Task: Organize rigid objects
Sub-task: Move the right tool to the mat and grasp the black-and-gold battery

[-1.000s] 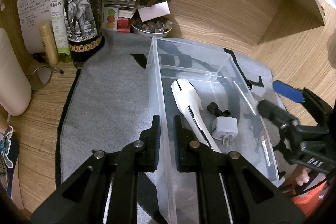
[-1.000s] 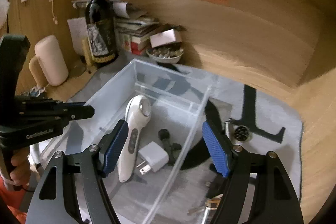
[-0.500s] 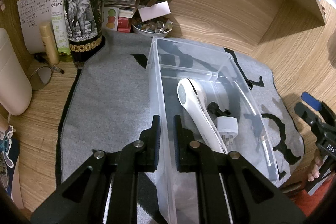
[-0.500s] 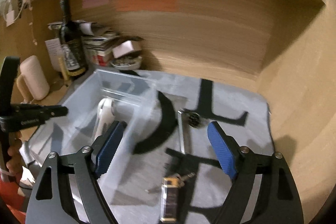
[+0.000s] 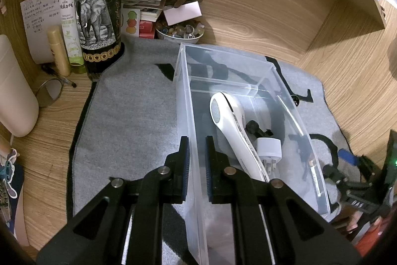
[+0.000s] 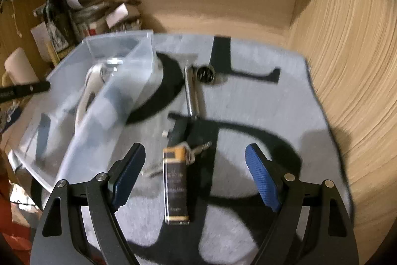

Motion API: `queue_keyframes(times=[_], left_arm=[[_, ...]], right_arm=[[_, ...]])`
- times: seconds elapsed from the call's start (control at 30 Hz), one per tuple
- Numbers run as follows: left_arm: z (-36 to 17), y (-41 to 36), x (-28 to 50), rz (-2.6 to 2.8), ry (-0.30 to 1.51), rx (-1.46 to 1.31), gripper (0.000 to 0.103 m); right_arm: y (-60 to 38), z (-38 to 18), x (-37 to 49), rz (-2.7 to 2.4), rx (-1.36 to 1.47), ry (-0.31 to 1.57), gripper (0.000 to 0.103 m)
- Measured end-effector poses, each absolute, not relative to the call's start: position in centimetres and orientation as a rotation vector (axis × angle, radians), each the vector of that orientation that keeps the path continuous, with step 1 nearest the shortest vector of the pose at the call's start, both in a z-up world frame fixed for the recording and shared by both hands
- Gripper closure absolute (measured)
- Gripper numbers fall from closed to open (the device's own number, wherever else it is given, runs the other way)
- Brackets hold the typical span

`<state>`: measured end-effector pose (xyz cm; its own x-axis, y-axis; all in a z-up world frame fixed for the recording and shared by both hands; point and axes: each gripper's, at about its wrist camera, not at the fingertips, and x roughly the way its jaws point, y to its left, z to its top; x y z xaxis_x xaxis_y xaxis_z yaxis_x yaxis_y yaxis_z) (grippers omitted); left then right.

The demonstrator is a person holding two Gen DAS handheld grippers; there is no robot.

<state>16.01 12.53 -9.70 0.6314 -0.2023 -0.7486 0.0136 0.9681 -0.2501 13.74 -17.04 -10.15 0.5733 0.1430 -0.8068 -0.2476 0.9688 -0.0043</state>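
A clear plastic bin stands on a grey mat. Inside lie a white handheld device, a white plug adapter and a small black part. My left gripper is shut on the bin's left wall, one pad on each side. To the right of the bin, my right gripper hangs open over a brown-and-black key tag with keys attached. Neither pad touches the tag. Beyond lie a chrome ratchet wrench and a round socket.
A dark wine bottle, a green spray bottle, stacked papers and a bowl of stones crowd the back left. A cream cylinder and a small mirror sit at the left. A wooden side wall bounds the mat's right edge.
My right gripper has swung from above the bin to the right and down over the mat, rolling and opening wider, and now hangs over the key tag. The left gripper has kept still.
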Motion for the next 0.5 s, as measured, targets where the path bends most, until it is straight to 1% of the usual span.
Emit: queue_keyframes(times=[0.13,0.17,0.23,0.3,0.33,0.4,0.43,0.47,0.5], left_arm=[[-9.7,12.5,16.0,-0.126,0.881,-0.23,0.093],[-9.7,12.5,16.0,-0.126,0.881,-0.23,0.093],[-9.7,12.5,16.1,-0.126,0.881,-0.23,0.093],[-9.7,12.5,16.0,-0.126,0.881,-0.23,0.093],[-9.7,12.5,16.1,-0.126,0.881,-0.23,0.093],[-9.7,12.5,16.0,-0.126,0.881,-0.23,0.093],[-9.7,12.5,16.0,-0.127,0.881,-0.231,0.093],[-9.7,12.5,16.1,-0.125,0.881,-0.229,0.093],[-9.7,12.5,16.0,-0.125,0.881,-0.229,0.093]], right_arm=[[-16.9,-11.6,13.5,0.253,-0.126,0.972,0.023],[-16.8,-11.9,13.4,0.257,-0.127,0.979,0.025],[-16.6,-12.2,13.3,0.264,-0.133,0.992,0.031],[-16.6,-12.6,13.3,0.272,-0.131,1.005,0.041],[-16.5,-12.8,13.3,0.28,-0.128,1.014,0.043],[-16.4,-13.1,13.2,0.286,-0.131,1.029,0.053],[-16.3,-13.3,13.3,0.286,-0.135,1.032,0.056],[-16.3,-13.3,13.3,0.283,-0.142,1.029,0.06],[-16.3,-13.2,13.2,0.279,-0.144,1.02,0.067]])
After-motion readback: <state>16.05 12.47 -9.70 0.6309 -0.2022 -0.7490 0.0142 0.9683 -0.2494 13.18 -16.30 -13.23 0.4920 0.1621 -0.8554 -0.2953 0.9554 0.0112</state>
